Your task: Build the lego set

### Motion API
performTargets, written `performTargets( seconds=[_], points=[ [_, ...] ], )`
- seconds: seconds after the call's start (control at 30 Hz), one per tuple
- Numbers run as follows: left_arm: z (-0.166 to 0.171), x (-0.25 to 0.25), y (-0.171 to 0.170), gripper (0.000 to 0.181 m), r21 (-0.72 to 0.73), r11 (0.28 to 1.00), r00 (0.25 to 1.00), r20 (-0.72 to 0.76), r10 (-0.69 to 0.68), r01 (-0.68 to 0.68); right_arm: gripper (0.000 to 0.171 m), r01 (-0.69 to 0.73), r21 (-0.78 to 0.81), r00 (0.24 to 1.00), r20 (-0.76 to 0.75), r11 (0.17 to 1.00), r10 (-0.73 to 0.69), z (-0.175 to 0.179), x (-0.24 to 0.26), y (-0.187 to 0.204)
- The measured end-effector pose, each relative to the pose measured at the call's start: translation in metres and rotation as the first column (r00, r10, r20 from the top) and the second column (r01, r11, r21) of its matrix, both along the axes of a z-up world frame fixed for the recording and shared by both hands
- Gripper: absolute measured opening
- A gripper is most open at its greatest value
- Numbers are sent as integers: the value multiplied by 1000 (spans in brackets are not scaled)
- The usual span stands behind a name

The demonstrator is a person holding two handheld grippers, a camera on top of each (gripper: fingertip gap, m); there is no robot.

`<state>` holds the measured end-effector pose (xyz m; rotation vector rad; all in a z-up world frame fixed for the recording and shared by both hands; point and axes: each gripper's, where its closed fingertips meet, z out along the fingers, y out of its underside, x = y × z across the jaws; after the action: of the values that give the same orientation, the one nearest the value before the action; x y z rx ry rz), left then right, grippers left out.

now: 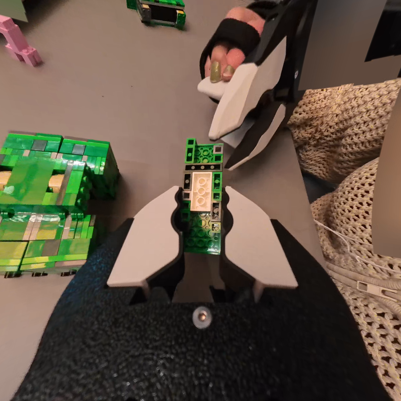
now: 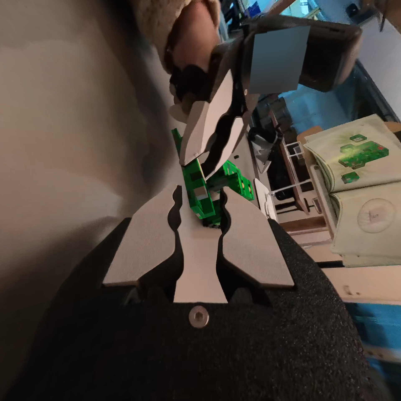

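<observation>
A large green brick-built block [image 1: 50,201] sits at the left on the grey table [image 1: 134,91]. The left gripper [image 1: 201,191] clamps a narrow green-and-white lego assembly [image 1: 202,195] between its jaws. The right gripper [image 1: 225,152] hovers just beyond it, jaws parted and empty.

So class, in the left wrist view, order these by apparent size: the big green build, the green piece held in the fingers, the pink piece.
1. Big green build
2. Held green piece, nearer the camera, so flattered
3. Pink piece, partly cut off by the frame edge
</observation>
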<state>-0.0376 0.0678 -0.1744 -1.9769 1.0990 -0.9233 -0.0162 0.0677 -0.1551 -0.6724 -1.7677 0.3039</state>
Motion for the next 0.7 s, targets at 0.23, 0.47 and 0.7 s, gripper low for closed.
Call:
performTargets(
  seconds=[0.23, 0.47, 0.7],
  points=[
    [-3, -2, 1, 35, 6, 1000, 1000, -18, -2, 2, 17, 11, 149, 999, 40, 989, -17, -10, -5, 0],
    [-9, -2, 1, 34, 1, 1000, 999, -41, -12, 12, 17, 23, 138, 995, 94, 990, -36, -17, -6, 0],
    [-5, 3, 5, 34, 174, 985, 999, -47, 18, -9, 53, -48, -268, 990, -140, 962, 11, 23, 4, 5]
  ],
)
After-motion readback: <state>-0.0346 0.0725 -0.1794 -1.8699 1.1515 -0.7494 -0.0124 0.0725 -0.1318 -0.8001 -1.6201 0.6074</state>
